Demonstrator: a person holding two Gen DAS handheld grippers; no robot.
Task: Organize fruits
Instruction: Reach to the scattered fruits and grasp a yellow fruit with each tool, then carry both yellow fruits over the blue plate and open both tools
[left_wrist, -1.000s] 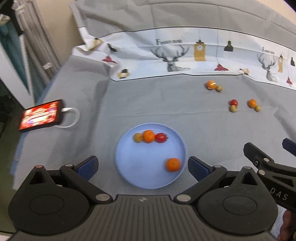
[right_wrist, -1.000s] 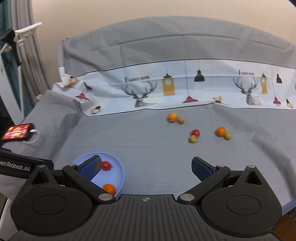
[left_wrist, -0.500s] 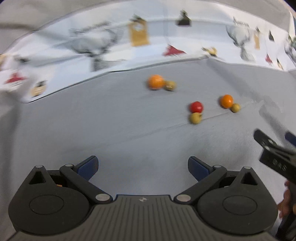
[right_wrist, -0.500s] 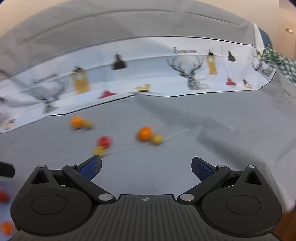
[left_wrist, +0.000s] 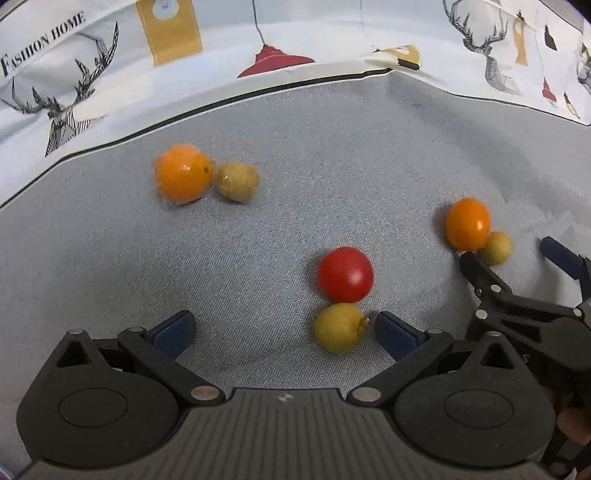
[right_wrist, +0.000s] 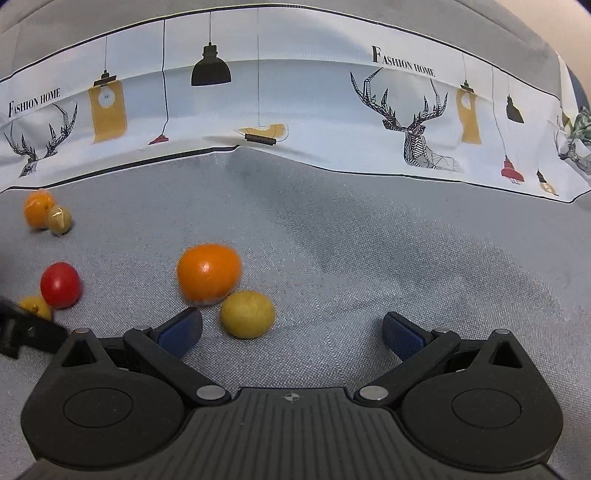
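Loose fruit lies in pairs on the grey cloth. In the left wrist view a red tomato (left_wrist: 345, 275) touches a yellow fruit (left_wrist: 338, 328) just inside the right finger of my open left gripper (left_wrist: 282, 332). An orange (left_wrist: 183, 178) with a yellow fruit (left_wrist: 237, 182) lies far left. A second orange (left_wrist: 468, 223) and yellow fruit (left_wrist: 496, 247) lie at the right, beside my right gripper (left_wrist: 511, 258). In the right wrist view my open right gripper (right_wrist: 291, 328) has that yellow fruit (right_wrist: 247, 314) near its left finger, below the orange (right_wrist: 208, 273). The plate is out of view.
A white printed cloth (right_wrist: 295, 110) with deer and lamps rises behind the grey surface (right_wrist: 406, 258). Bare grey cloth stretches to the right in the right wrist view. A fingertip (left_wrist: 572, 428) shows at the left wrist view's right edge.
Both grippers have moved away from the blue plate, forward and down to the loose fruit, which now looks much larger. The plate and the phone have left both views.
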